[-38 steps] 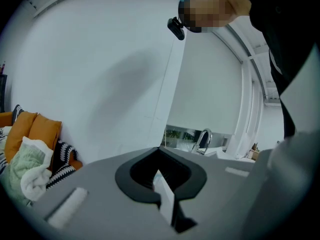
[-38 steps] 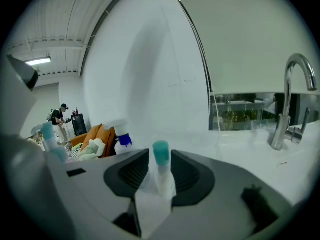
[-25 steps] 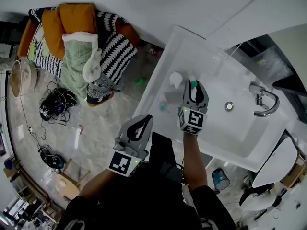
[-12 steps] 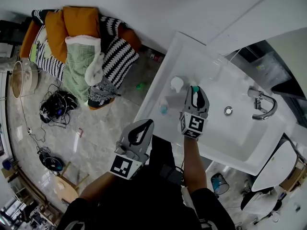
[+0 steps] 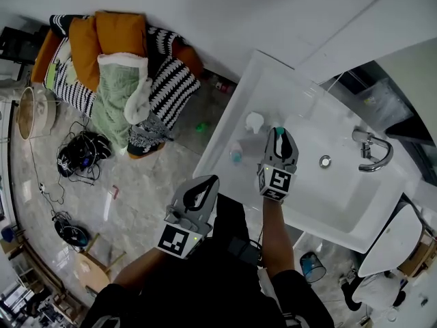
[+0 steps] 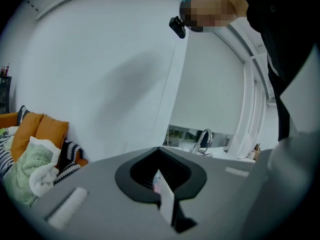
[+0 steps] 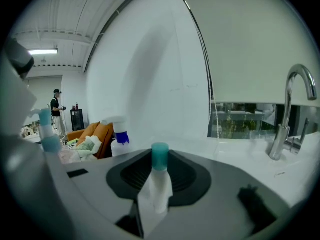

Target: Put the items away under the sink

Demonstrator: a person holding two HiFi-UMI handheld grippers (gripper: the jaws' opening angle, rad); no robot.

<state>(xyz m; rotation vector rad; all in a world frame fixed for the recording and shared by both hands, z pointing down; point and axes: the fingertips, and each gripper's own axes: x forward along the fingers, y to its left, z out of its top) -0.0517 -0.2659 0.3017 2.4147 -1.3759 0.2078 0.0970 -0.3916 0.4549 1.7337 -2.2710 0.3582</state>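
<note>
r hand-held gripper [image 5: 278,134] jaws just closing onto teal-cap btl [image 7: 159,181], l hand-held gripper [image 5: 207,182] shut, empty

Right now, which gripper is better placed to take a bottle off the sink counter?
Right. The right gripper, jaws just closing, holds a teal-capped bottle; the left gripper hangs over the floor.

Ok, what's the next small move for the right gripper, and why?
Probably lift straight up. The right gripper has just been closing its jaws, which now look shut on the small teal-capped bottle. It stands on the sink ledge near a spray bottle, so a sideways pull might knock that.
</note>
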